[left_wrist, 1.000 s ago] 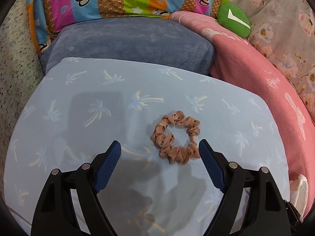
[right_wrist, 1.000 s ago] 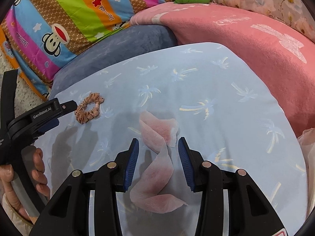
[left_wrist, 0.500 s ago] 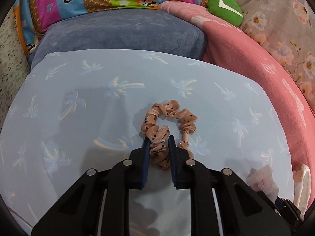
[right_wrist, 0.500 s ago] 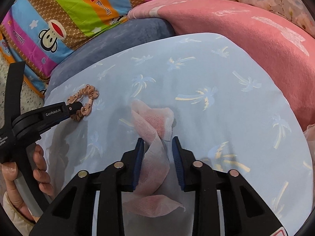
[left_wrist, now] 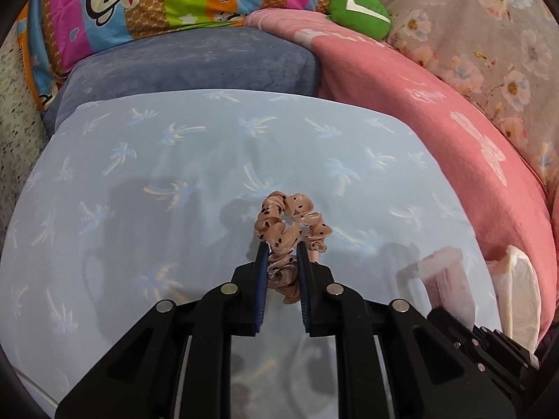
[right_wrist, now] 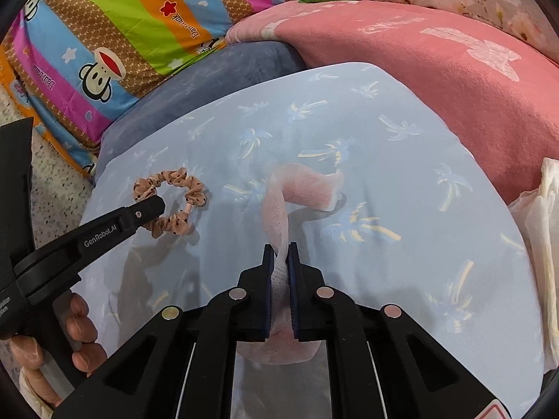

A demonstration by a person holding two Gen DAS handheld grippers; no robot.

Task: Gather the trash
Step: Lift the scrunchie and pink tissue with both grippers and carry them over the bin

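Soft, limp trash: scrunchie (left_wrist: 290,230) pinched at six o'clock by left tool (left_wrist: 282,262), tissue (right_wrist: 297,192) clamped in right tool (right_wrist: 279,262).

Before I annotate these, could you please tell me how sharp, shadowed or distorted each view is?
Left wrist view: sharp scrunchie, soft grey shadows on the blue sheet, fisheye bending with black corners. Right wrist view: sharp pink wipe, similar shadows, no glare, the same curved edges.

Pale blue pillow (left_wrist: 174,209) printed with palm trees, bearing a tan, black-dotted scrunchie (left_wrist: 290,230) and a pale pink tissue (right_wrist: 304,185). Behind the pillow: slate-blue cushion (left_wrist: 188,66), rainbow-striped monkey-print quilt (left_wrist: 146,0). Beside it: pink blanket (left_wrist: 471,160) with white motifs.
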